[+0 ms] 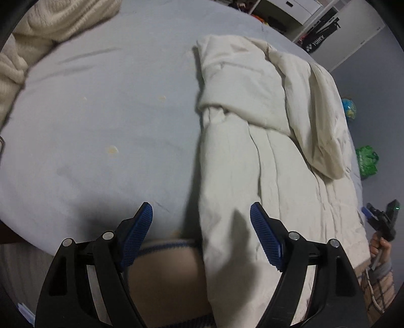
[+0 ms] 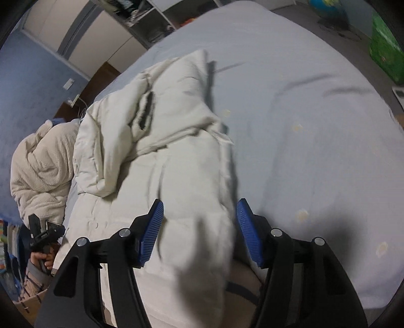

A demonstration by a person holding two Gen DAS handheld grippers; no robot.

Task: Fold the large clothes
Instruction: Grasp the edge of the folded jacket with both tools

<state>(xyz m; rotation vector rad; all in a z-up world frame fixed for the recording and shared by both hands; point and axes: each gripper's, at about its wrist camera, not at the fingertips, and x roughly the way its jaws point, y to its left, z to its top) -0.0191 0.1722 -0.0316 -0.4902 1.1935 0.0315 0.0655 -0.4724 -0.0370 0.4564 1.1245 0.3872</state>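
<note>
A white padded coat (image 1: 265, 156) lies lengthwise on the light blue bed sheet (image 1: 101, 126), with a sleeve folded across its upper part. My left gripper (image 1: 202, 222) hovers above the coat's near left edge. It is open, and its blue pads press on nothing. In the right wrist view the same coat (image 2: 164, 151) runs from the near edge toward the far side. My right gripper (image 2: 199, 222) is open above its near right edge and grips nothing. Each view catches the other gripper at the bed's edge in a hand: right gripper (image 1: 378, 219), left gripper (image 2: 43, 232).
A cream knitted blanket (image 1: 50, 30) is bunched at the bed's far corner and shows again as blanket (image 2: 40, 171). A globe (image 1: 349, 108) and a green bag (image 1: 367, 161) sit on the floor beside the bed. Shelves (image 1: 290, 10) stand beyond it.
</note>
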